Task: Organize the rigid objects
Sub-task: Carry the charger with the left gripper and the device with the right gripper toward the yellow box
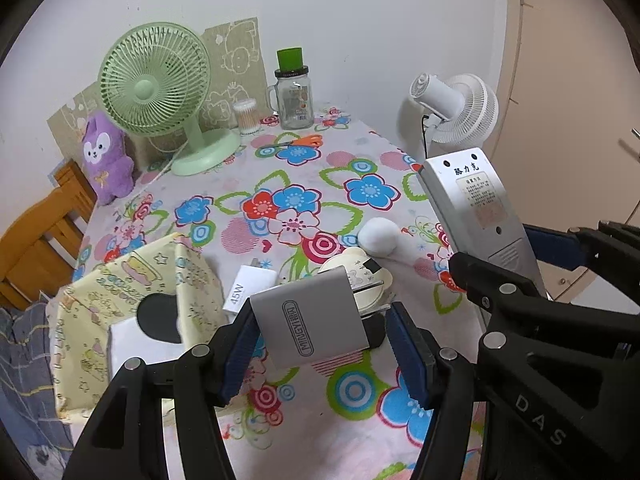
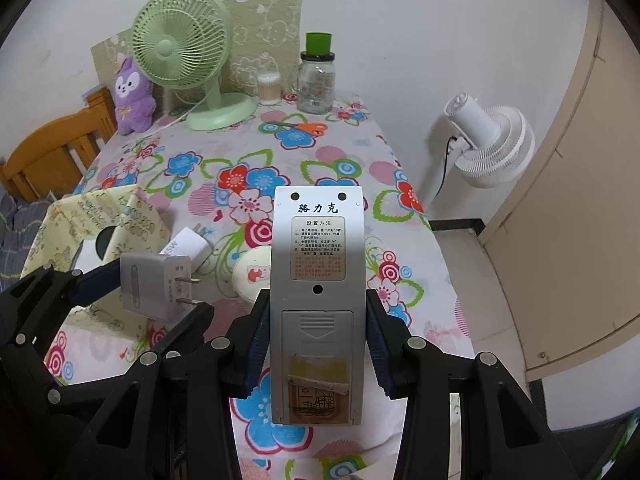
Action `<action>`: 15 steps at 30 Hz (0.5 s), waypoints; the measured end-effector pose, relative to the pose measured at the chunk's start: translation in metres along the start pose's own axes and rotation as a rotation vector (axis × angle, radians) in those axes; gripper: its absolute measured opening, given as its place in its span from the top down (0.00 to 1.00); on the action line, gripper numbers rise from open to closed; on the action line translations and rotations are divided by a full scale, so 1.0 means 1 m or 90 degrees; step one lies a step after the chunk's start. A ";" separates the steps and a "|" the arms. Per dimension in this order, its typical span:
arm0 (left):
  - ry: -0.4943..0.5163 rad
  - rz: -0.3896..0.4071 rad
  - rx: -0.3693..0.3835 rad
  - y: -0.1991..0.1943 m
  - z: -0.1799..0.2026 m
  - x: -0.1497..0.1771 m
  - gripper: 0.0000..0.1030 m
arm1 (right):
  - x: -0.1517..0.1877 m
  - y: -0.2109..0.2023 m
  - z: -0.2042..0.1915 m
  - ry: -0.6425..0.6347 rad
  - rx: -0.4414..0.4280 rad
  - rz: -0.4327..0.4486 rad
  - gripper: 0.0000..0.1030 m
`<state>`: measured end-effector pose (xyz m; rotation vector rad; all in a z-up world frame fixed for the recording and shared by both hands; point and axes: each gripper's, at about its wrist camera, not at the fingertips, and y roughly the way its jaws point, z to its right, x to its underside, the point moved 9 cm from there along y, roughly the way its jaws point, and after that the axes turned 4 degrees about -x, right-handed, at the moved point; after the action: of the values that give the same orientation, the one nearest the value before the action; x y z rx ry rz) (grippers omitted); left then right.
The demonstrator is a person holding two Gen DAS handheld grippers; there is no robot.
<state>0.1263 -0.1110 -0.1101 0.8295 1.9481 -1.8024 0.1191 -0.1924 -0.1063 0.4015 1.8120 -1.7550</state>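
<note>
You had the left gripper [image 1: 320,344] clamped across a grey plug-in charger [image 1: 310,318], and the right gripper [image 2: 316,344] clamped on the sides of a silver remote control [image 2: 318,280], back face up; both were held clear above the bench [image 2: 352,152].

To do this step well, you needed to carry each piece level over the yellow fabric bin [image 1: 120,280] at the lower left of the frame and lower it inside before easing the jaws apart. The charger's prongs [image 2: 188,290] pointed toward the other gripper, so keeping the two apart mattered.

The bin held a white box [image 1: 132,344] with a dark round patch; what else lay inside was hidden. A white 45W charger [image 1: 250,288] and a round cream case [image 2: 252,276] lay on the cloth just beside the bin, probably next.
</note>
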 end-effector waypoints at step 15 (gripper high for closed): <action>0.005 -0.006 -0.022 -0.019 -0.033 0.011 0.37 | -0.003 -0.013 -0.038 -0.038 -0.016 -0.009 0.55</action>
<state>0.1099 -0.0766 -0.0981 0.8187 1.9851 -1.7690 0.1060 -0.1563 -0.0952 0.3234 1.7976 -1.7340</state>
